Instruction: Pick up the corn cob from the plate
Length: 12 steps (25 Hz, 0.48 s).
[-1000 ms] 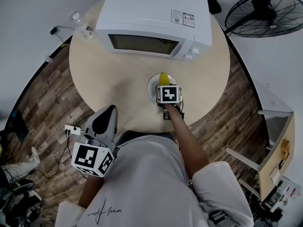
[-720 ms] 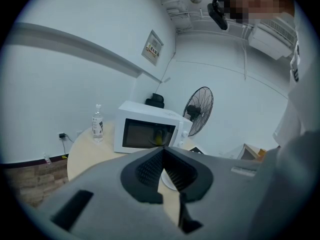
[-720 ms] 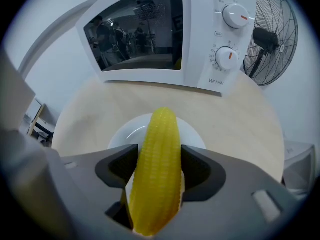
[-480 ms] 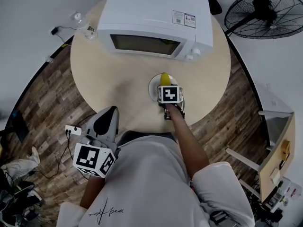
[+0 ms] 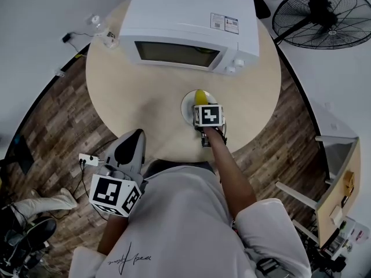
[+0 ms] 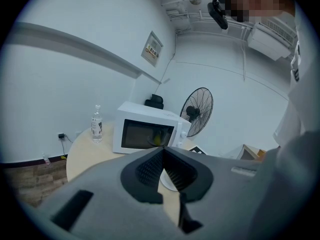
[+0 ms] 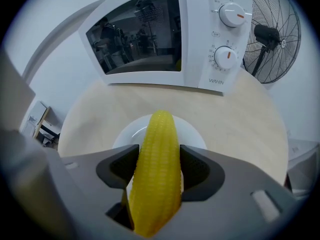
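A yellow corn cob (image 7: 157, 169) lies over a small white plate (image 7: 192, 131) on the round wooden table (image 5: 145, 97). My right gripper (image 7: 159, 156) points steeply down at it. Its jaws have just been closing, and both pads now press the cob's sides. In the head view the marker cube covers most of the plate (image 5: 186, 106), and only the cob's far tip (image 5: 200, 95) shows. My left gripper (image 5: 130, 143) hangs at the table's near edge, away from the plate. The left gripper (image 6: 163, 154) is shut with nothing in it.
A white microwave (image 5: 191, 22) stands at the back of the table, just beyond the plate. A water bottle (image 5: 107, 36) is at the table's back left. A standing fan (image 5: 322, 16) is off the table at the right, and a power strip (image 5: 90, 160) lies on the floor.
Both grippers stay where they were, the right one over the plate. A person's leg at the lower left of the floor has shifted.
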Each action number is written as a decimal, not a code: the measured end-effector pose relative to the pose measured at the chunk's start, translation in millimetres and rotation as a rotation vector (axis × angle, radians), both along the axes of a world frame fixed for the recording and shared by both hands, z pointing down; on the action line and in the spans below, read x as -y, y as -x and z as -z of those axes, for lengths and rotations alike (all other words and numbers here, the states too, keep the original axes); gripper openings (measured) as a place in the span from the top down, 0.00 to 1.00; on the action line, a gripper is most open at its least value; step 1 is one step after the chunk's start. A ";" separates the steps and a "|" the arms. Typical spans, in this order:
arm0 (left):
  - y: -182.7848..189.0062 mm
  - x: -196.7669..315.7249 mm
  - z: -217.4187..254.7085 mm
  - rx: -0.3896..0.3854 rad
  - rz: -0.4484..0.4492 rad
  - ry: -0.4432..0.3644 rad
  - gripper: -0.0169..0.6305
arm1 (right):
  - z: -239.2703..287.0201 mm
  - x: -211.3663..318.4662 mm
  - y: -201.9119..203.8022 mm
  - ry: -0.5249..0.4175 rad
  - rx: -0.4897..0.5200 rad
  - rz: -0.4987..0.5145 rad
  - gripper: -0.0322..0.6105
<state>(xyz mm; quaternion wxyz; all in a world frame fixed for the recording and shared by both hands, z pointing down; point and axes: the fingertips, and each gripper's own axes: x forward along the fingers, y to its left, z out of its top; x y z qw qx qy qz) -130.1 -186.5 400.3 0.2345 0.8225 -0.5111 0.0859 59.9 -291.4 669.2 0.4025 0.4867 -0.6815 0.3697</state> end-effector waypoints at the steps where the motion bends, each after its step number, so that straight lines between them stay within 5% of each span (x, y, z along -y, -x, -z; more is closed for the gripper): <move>1: -0.9 -0.4 0.4 0.001 -0.004 -0.001 0.99 | 0.4 -1.2 0.2 0.000 0.001 0.003 0.53; 12: -4.8 -6.0 4.8 -0.014 -0.002 -0.022 0.99 | 5.9 -7.6 -5.8 -0.008 0.000 0.002 0.53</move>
